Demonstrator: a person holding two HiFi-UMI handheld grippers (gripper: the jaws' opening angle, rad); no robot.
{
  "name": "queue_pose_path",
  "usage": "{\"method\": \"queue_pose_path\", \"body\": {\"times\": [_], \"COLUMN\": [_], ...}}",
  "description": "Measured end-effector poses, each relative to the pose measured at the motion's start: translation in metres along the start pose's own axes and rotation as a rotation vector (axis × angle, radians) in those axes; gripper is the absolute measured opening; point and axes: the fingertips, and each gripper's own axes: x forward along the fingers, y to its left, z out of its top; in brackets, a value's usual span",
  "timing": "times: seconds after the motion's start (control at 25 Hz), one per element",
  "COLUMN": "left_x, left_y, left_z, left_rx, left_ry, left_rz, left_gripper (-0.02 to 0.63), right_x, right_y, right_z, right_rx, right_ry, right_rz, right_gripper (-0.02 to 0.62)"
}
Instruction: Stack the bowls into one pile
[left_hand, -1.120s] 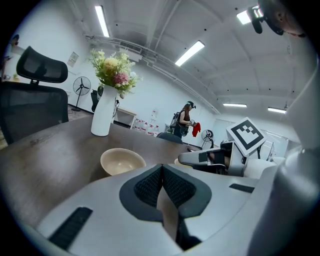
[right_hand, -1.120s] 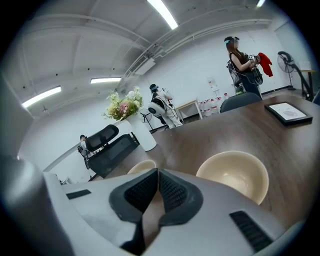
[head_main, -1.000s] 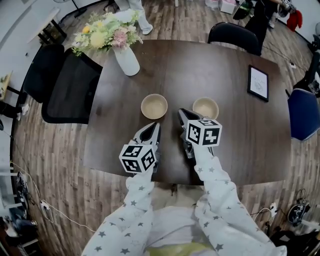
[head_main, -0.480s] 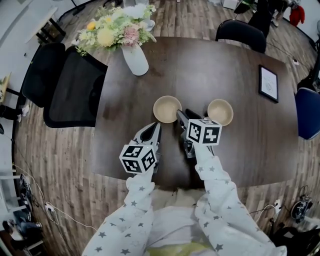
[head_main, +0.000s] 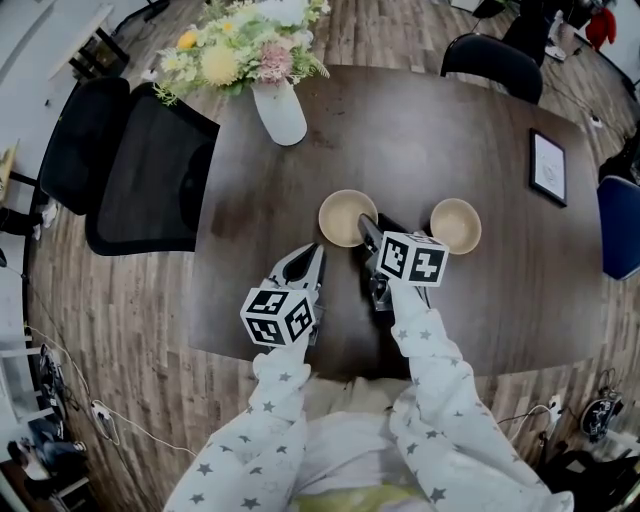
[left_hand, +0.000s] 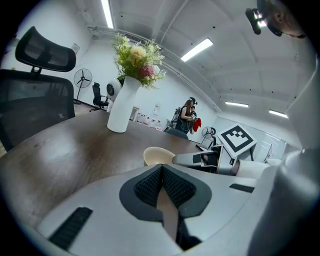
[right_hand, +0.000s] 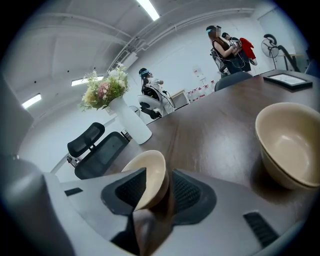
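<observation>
Now down-tilted right gripper (head_main: 368, 226), jaws just opened, straddles bowl (head_main: 343, 214) rim; left gripper (head_main: 318, 251) closed

two plain cream bowls stand upright and empty on the dark wooden table (head_main: 420, 130), open mouths up, not yet stacked. the left bowl (head_main: 343, 216) sits near the middle of the table, nearer the person's edge than the far one. the right bowl (head_main: 456, 225) stands level with it, well apart, with bare wood between them. both are round, smooth and deep-sided, alike in colour and shape, and nothing lies in either.
</observation>
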Motion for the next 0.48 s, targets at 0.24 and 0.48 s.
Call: {"method": "queue_pose_path", "body": {"times": [0.24, 0.48], "left_x": [-0.001, -0.006], "left_y": [0.006, 0.014], "left_z": [0.000, 0.003], "left_rx": [0.001, -0.001], "left_ry": [0.003, -0.010], "left_rz": [0.002, 0.016], "left_gripper": [0.025, 0.025], "right_x": [0.007, 0.008], "right_y": [-0.003, -0.004], "right_z": [-0.006, -0.004], "right_rx": [-0.091, -0.073], "right_ry": [0.043, 0.030], "right_rz": [-0.066, -0.082], "right_gripper": [0.079, 0.038]}}
